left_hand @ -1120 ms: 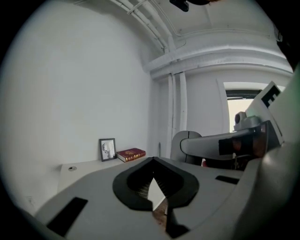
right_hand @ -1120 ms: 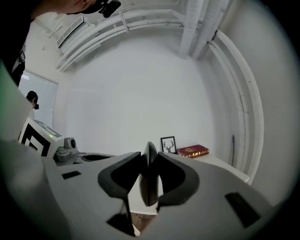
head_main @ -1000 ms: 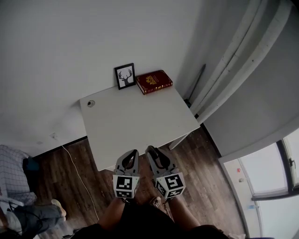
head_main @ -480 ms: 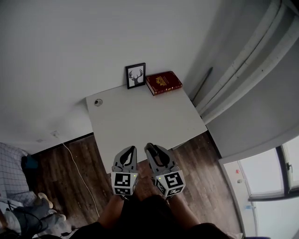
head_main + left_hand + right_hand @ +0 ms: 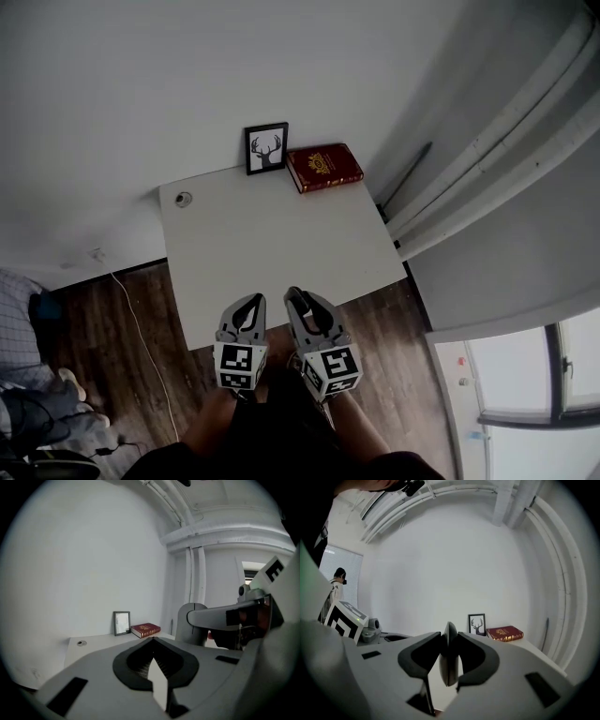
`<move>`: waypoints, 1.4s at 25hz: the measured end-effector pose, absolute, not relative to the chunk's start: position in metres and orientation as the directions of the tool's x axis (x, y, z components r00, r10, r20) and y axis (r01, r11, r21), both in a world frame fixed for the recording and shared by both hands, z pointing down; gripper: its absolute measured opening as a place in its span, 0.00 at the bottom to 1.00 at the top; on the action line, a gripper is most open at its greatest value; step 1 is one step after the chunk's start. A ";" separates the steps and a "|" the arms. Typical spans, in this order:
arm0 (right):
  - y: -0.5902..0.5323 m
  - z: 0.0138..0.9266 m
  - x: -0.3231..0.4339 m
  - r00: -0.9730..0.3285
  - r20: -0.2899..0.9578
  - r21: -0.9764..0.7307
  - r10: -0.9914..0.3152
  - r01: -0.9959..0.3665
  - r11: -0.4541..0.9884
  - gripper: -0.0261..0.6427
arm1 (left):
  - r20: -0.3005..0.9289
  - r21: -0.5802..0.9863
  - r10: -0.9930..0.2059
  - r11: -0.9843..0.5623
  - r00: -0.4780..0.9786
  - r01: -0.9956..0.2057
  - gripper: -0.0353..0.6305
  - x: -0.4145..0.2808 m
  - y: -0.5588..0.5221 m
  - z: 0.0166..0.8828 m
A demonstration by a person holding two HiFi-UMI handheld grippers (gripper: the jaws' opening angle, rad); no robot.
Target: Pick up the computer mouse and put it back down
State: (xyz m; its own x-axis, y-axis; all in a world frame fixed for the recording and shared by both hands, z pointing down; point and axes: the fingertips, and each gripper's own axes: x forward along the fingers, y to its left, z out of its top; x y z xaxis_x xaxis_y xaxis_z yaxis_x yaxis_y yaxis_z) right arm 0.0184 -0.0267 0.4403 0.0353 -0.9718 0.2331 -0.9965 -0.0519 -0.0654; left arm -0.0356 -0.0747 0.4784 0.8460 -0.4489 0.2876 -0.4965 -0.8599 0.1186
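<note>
A dark, slim, rounded thing stands edge-on between the jaws in the right gripper view; it looks like the computer mouse (image 5: 449, 660). My right gripper (image 5: 449, 637) is shut on it and holds it in the air above the near edge of the white table (image 5: 272, 253). In the head view the right gripper (image 5: 296, 298) sits just right of my left gripper (image 5: 251, 302). The left gripper (image 5: 152, 639) is shut with nothing in it. Both point towards the wall behind the table.
A framed deer picture (image 5: 266, 148) leans on the wall at the table's far edge, with a red book (image 5: 323, 167) lying beside it. A round cable hole (image 5: 183, 199) sits at the far left corner. White pipes (image 5: 487, 150) run at the right. Wooden floor (image 5: 112, 328) surrounds the table.
Both grippers have drifted a little left and forward together at the table's near edge. Their jaws stand as before, and the dark thing stays in the right one.
</note>
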 end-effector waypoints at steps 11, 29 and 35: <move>-0.027 0.446 0.118 -0.129 0.233 -0.069 -0.964 -0.991 0.116 0.23 | 0.322 0.081 -0.549 -0.796 0.771 -0.600 0.06 0.061 -0.068 0.493; -0.035 0.470 0.192 -0.071 0.247 -0.115 -0.966 -0.992 0.043 0.23 | 0.387 0.107 -0.441 -0.851 0.810 -0.514 0.06 0.143 -0.075 0.518; -0.081 0.484 0.195 -0.106 0.299 -0.195 -0.948 -0.980 0.048 0.23 | 0.403 0.106 -0.458 -0.836 0.792 -0.538 0.06 0.130 -0.119 0.524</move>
State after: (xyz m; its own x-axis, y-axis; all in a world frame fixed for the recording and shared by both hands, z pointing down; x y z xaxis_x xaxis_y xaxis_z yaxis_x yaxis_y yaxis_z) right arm 0.1947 -0.0811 0.4843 -0.1059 -0.9484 0.2989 -0.9796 0.0480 -0.1949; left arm 0.1296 -0.1188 0.5244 0.7923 -0.4583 0.4028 -0.5378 -0.8363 0.1062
